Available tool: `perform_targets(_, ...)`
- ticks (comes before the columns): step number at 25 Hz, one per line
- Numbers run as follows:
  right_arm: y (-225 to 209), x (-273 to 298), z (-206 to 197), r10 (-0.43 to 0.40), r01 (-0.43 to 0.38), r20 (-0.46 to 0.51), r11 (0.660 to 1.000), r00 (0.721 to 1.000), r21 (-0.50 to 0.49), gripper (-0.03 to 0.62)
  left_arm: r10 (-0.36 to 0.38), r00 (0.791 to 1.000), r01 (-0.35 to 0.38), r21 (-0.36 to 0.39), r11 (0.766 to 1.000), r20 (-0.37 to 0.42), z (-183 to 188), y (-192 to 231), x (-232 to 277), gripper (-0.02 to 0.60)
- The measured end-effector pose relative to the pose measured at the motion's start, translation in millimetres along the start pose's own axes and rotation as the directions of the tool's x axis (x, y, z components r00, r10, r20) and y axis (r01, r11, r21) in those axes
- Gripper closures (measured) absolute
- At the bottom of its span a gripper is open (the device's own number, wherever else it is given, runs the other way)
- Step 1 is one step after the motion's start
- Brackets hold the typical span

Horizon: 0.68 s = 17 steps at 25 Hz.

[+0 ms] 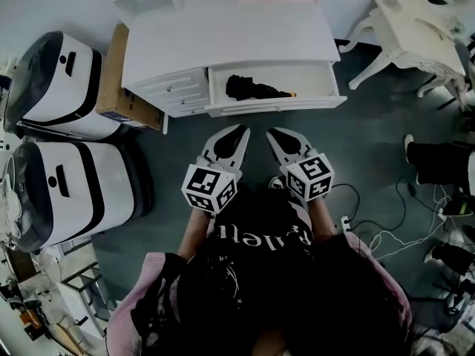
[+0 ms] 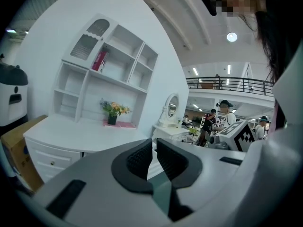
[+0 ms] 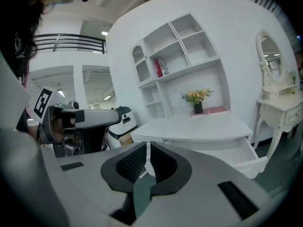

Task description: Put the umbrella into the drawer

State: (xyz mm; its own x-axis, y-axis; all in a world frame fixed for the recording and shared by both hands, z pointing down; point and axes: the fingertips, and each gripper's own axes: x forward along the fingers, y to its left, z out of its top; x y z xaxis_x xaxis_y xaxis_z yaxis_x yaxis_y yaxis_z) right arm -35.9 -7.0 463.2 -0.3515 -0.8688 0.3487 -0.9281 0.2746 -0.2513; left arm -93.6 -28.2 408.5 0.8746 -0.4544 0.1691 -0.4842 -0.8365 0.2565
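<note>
The left gripper (image 1: 240, 130), jaws clenched on nothing, hangs short of the white desk (image 1: 223, 35). Straight ahead of both grippers, the folded black umbrella (image 1: 252, 89) lies inside the open drawer (image 1: 276, 107), its long axis side to side along the drawer front. The right gripper (image 1: 272, 133), likewise clenched and empty, sits about equally near that front.

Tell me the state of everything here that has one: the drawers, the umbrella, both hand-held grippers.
Large drawer: open.
Small drawers: closed.
Umbrella: folded, lying inside the large drawer.
Left hand-held gripper: shut, empty.
Right hand-held gripper: shut, empty.
</note>
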Motion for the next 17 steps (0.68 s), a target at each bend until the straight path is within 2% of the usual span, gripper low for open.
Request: perform_targets(17, 48, 12, -19, -0.022, 0.022, -0.021, 1.0, 1.0, -0.007, 0.534, -0.023, 1.0, 0.023, -0.009, 1.0, 0.003, -13, 20, -48, 0.541)
